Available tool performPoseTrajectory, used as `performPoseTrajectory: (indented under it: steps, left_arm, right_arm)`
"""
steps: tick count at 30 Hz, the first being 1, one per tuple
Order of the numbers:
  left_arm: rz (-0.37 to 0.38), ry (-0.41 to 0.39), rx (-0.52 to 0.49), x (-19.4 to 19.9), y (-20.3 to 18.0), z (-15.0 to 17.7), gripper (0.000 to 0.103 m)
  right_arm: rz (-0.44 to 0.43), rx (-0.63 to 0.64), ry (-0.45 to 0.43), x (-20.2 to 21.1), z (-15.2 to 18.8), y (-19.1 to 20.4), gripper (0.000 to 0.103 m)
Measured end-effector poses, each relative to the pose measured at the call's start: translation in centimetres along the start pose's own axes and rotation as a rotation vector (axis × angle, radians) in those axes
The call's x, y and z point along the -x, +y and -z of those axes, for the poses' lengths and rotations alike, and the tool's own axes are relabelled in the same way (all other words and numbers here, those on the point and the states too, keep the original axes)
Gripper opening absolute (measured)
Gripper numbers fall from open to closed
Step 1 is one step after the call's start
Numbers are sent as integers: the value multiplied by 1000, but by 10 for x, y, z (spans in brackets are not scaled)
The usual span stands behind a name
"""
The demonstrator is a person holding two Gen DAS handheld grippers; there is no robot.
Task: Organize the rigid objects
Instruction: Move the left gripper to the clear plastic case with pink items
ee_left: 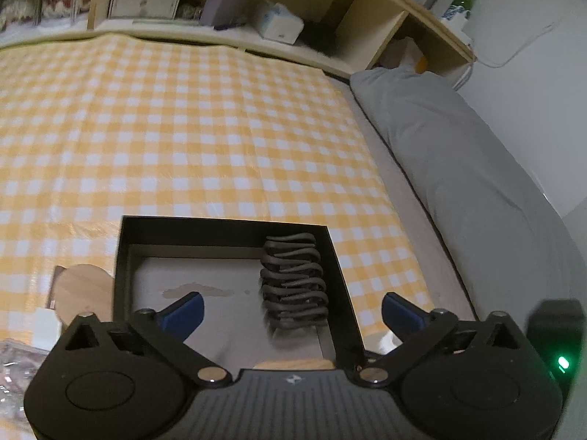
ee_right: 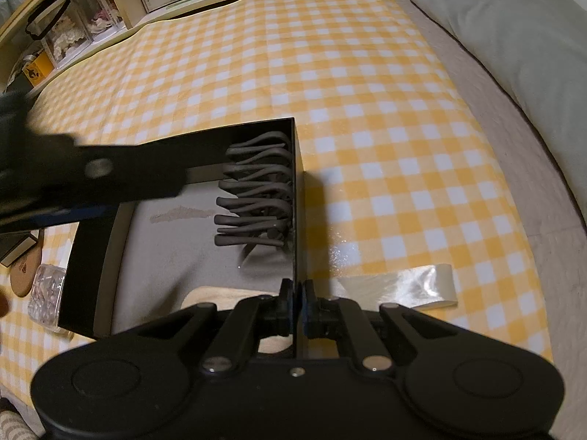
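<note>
A black open box (ee_left: 124,256) (ee_right: 84,256) sits on the yellow checked cloth. A stack of dark grey curved pieces (ee_left: 293,278) (ee_right: 256,198) stands against its right wall. A light wooden piece (ee_left: 293,364) (ee_right: 220,295) lies at the box's near end. My left gripper (ee_left: 291,315) is open and empty above the box. My right gripper (ee_right: 298,295) is shut on the box's right wall (ee_right: 295,190). The left gripper also shows blurred in the right wrist view (ee_right: 73,179), over the box's left side.
A round wooden coaster (ee_left: 82,293) (ee_right: 25,271) and a clear plastic packet (ee_right: 47,297) lie left of the box. A strip of clear tape (ee_right: 403,288) lies to its right. A grey pillow (ee_left: 458,154) (ee_right: 513,25) lies along the right. Shelves (ee_left: 220,3) stand behind.
</note>
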State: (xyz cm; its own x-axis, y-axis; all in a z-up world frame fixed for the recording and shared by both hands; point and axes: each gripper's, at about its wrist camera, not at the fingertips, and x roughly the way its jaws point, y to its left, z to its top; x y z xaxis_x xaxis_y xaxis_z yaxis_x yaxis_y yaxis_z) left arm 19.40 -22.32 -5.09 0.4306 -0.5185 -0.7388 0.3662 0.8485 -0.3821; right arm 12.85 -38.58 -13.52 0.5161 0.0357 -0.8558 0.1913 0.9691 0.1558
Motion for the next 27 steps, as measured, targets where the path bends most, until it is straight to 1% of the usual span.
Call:
performPoseTrajectory:
  steps: [9, 14, 17, 23, 27]
  left_arm:
    - [-32, -30, -76, 47, 5, 10, 103]
    - [-53, -49, -126, 69, 15, 16, 103]
    - [-69, -55, -156, 79, 25, 20, 103]
    - [-104, -65, -207, 95, 58, 24, 103]
    - [-120, -64, -202, 101, 88, 22, 103]
  right_arm:
    - [0, -5, 1, 0, 0, 0, 5]
    - [-1, -6, 1, 0, -1, -1, 5]
    - [-1, -6, 1, 0, -1, -1, 5]
    - [-1, -7, 1, 0, -1, 0, 5]
    - [-1, -8, 1, 0, -1, 0, 5]
